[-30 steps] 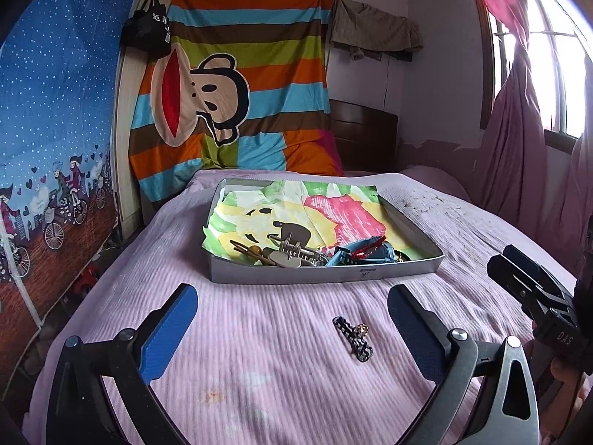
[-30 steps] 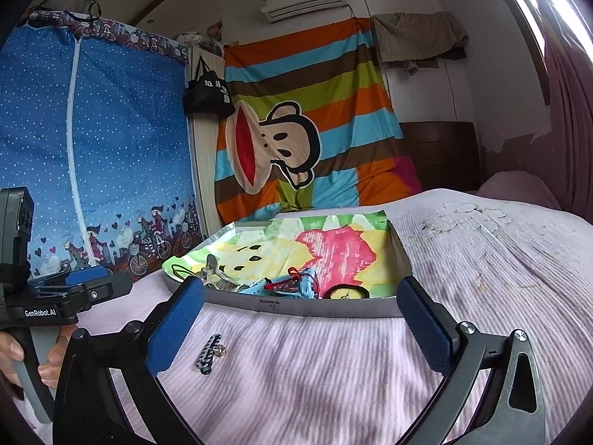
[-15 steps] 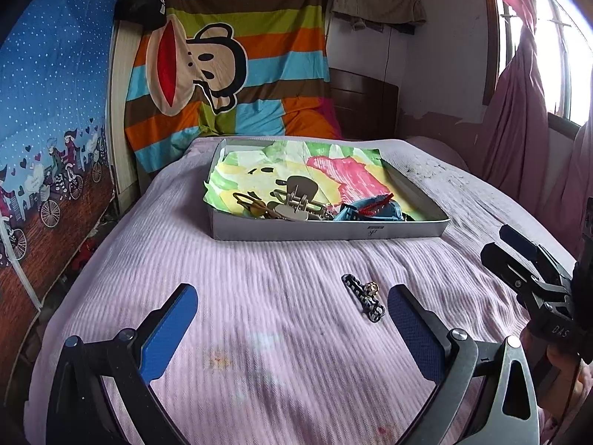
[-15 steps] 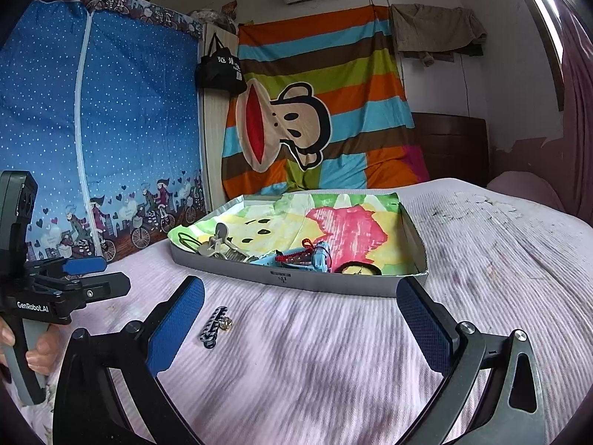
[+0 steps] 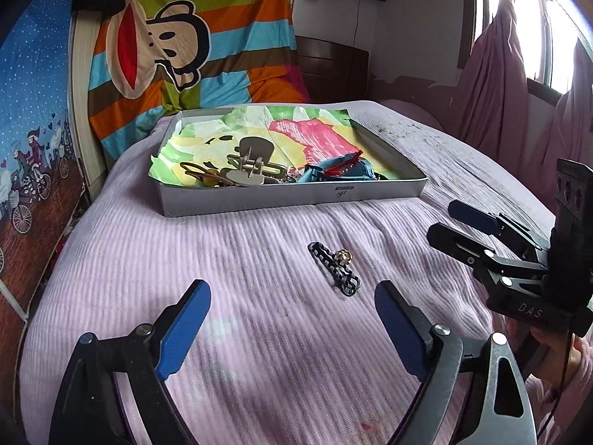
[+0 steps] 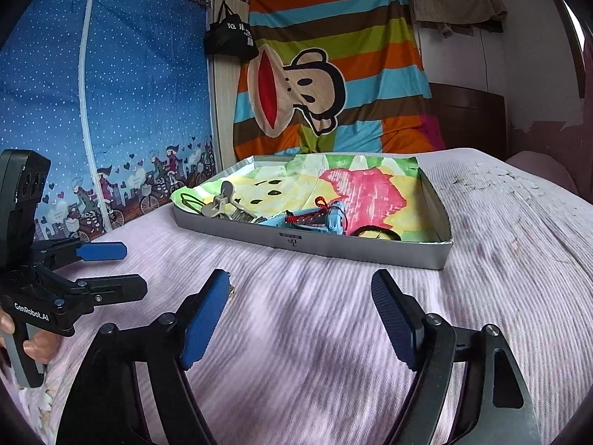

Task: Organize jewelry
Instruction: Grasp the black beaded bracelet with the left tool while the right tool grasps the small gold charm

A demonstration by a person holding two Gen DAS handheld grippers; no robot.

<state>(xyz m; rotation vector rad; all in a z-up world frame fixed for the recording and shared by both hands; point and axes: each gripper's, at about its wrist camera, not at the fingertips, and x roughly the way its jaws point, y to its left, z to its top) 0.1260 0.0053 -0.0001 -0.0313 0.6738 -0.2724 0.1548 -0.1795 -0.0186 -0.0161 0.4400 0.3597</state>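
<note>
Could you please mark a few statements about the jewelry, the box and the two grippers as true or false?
1. The dark chain bracelet lies on the bedspread, outside the box. True.
2. The left gripper is shut on the bracelet. False: it is open and holds nothing.
3. A gold bead sits beside the bracelet. True.
4. The box is empty. False: a hair claw clip and other pieces lie in it.
5. The right gripper is open. True.

one tray, one dark chain, two grippers
</note>
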